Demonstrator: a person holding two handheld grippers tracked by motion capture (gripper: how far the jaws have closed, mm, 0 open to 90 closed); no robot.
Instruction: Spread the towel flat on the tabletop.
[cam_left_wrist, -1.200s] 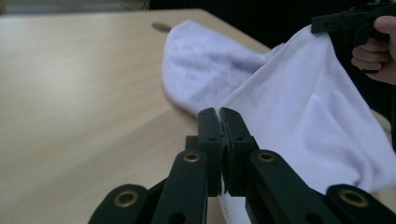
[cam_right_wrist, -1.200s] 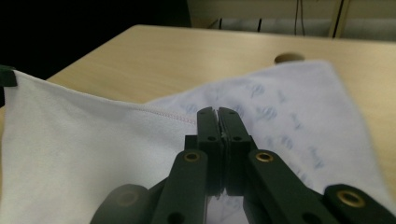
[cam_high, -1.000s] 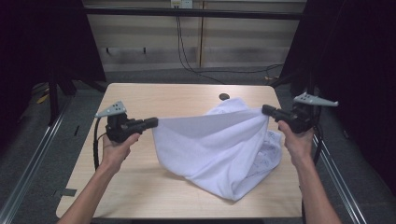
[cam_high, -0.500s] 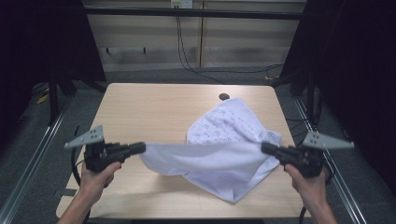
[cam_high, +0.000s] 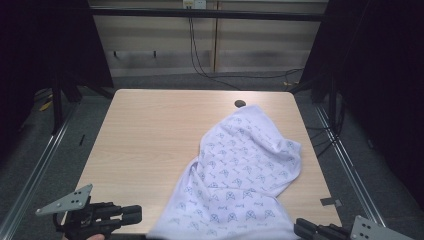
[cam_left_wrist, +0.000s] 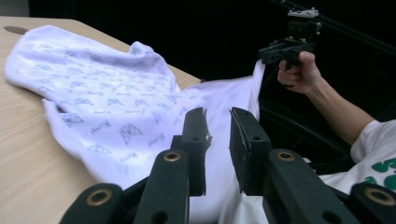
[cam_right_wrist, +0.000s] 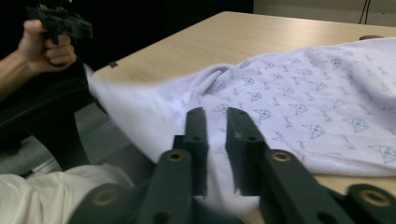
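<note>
High view: printed white garment (cam_high: 240, 170) lies on right half of table (cam_high: 150, 130), hem over near edge. Left gripper (cam_high: 135, 215) and right gripper (cam_high: 300, 229) jaws just opening to narrow gap, hem loose between them. I'd let go with both together, then back off level.

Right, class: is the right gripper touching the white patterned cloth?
Touching. In the left gripper view a corner of the cloth runs up to the tips of the right gripper, no gap. Its jaws have just been opening, cloth between them.
</note>
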